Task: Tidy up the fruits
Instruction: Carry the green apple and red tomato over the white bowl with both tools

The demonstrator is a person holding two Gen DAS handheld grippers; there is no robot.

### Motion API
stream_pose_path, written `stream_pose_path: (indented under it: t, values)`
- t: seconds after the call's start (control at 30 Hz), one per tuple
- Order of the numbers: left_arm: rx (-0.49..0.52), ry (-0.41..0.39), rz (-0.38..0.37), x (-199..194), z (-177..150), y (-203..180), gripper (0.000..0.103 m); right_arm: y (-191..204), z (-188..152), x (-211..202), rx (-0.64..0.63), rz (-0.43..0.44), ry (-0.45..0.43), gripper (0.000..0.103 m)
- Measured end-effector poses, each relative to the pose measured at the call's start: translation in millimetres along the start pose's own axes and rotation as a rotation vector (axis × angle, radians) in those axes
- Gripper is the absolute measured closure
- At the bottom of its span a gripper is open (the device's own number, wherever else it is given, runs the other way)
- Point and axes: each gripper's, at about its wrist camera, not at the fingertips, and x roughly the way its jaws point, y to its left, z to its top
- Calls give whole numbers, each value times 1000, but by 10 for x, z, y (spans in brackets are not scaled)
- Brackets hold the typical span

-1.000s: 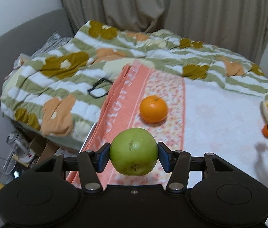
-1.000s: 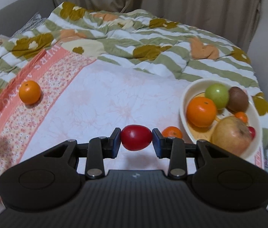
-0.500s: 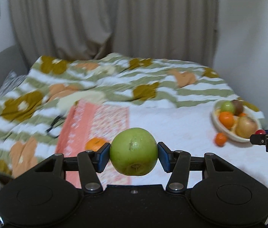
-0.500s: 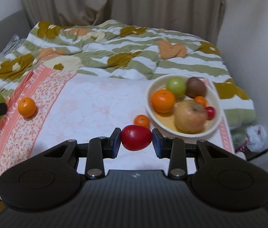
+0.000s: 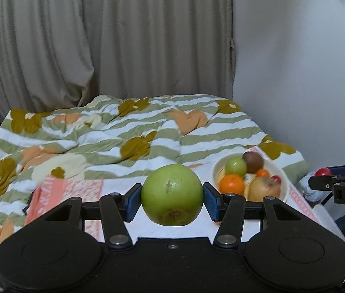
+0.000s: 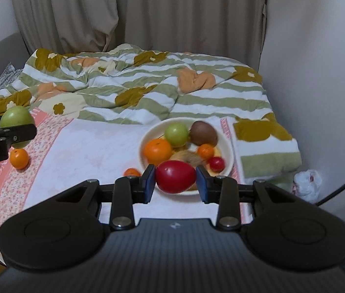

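My left gripper (image 5: 172, 199) is shut on a large green apple (image 5: 172, 195), held above the bed. My right gripper (image 6: 175, 180) is shut on a red tomato-like fruit (image 6: 175, 176), in front of the cream bowl (image 6: 228, 146). The bowl (image 5: 285, 185) holds a green apple (image 6: 176, 133), an orange (image 6: 157, 151), a brown kiwi (image 6: 203, 132), a small tangerine (image 6: 205, 151), a small red fruit (image 6: 217, 163) and a partly hidden yellowish fruit. An orange (image 6: 19, 158) lies on the pink sheet at left. A small tangerine (image 6: 131, 172) sits left of the bowl.
A striped flowered quilt (image 6: 133, 85) is bunched across the far half of the bed. Curtains (image 6: 123, 12) hang behind it and a white wall (image 6: 319, 73) closes the right side. A white plastic bag (image 6: 307, 185) lies off the bed's right edge.
Both grippers rose and swung right, keeping their fruits. The bowl moved toward the middle of both views, and the loose orange dropped out of the left wrist view.
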Motion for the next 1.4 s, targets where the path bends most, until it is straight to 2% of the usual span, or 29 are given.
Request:
stream_pose_path:
  t: [0.2,0.43,0.67,1.03,1.3,1.37,1.4]
  values:
    - [4,2,8,282,220,-437,46,-449,200,201,-33,32,-15,52]
    - [-1,26,18,769,384,-912,46,-951,437,656,-42,76,-10,52]
    - [19,65,19,1302,450,-1264,46,-1295,527,1130,-20,113,21,52]
    - [97,150,-27,2041,366,-1686,46,-1571,500,1624,15,135,76,52]
    - [164,169,-42,2246,275,-1838,45,-1634,491,1756,12,130,90,52]
    - [169,158,-43,2243,269,-1833,41,-1637,492,1774,10,131,93,52]
    - [178,149,-36,2240,282,-1844,25,-1636,495,1780,7,132,93,52]
